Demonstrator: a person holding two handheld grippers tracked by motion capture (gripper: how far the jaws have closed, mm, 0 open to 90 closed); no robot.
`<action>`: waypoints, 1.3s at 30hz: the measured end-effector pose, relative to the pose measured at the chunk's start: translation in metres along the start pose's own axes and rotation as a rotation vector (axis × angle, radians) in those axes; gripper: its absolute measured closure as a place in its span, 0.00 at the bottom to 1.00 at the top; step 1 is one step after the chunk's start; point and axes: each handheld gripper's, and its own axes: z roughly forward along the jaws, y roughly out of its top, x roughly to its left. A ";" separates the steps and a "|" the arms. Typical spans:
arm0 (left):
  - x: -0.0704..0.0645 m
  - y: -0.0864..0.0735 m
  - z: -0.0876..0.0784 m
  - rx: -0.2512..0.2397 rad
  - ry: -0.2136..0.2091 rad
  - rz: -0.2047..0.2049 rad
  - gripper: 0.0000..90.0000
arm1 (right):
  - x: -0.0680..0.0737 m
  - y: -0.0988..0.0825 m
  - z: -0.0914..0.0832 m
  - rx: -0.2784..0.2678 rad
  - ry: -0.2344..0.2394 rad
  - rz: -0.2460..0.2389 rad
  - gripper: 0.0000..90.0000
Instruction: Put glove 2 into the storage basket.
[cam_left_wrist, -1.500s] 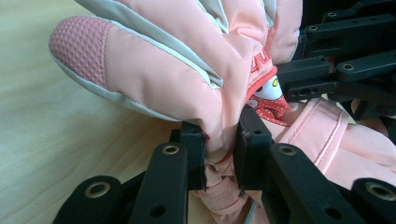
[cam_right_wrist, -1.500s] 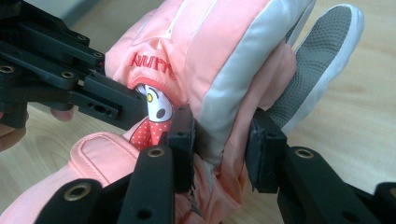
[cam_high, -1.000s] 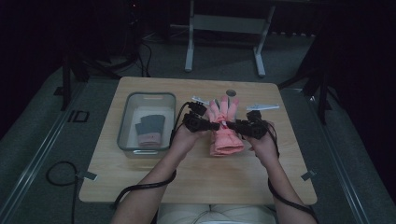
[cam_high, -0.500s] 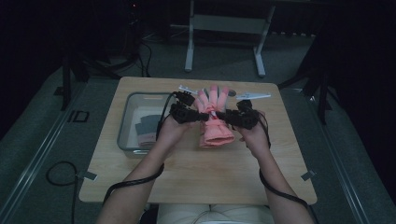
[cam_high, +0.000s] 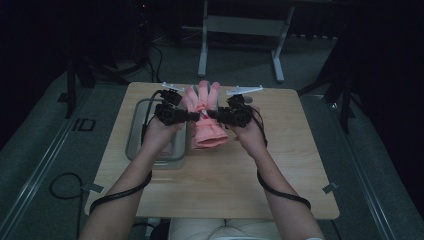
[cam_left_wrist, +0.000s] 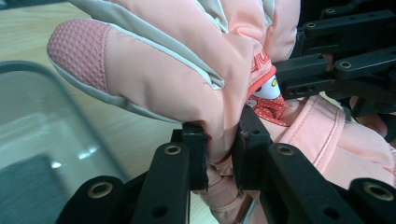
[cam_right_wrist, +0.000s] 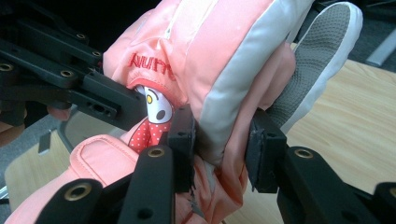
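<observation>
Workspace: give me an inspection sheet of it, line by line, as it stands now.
Surface: wooden table, bare at the near edge.
Job's things: pink glove held up between both grippers, fingers pointing away from the person.
Clutter: clear bin left of the glove, dark items inside.
Grippers: left gripper shut on the glove's side; right gripper shut on the opposite side.
Cables: black cable along each forearm; a loop on the floor at left.
Surroundings: dark room, grey floor, metal stand behind the table.
</observation>
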 end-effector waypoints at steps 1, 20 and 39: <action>0.003 -0.001 -0.005 -0.004 0.010 -0.002 0.86 | 0.004 0.004 0.005 0.002 0.007 -0.007 0.74; 0.071 -0.042 -0.055 -0.056 0.143 -0.142 0.86 | 0.055 0.047 0.098 0.098 0.104 -0.124 0.74; 0.114 -0.081 -0.009 0.040 0.149 -0.268 0.85 | 0.038 0.010 0.165 0.233 0.113 -0.078 0.74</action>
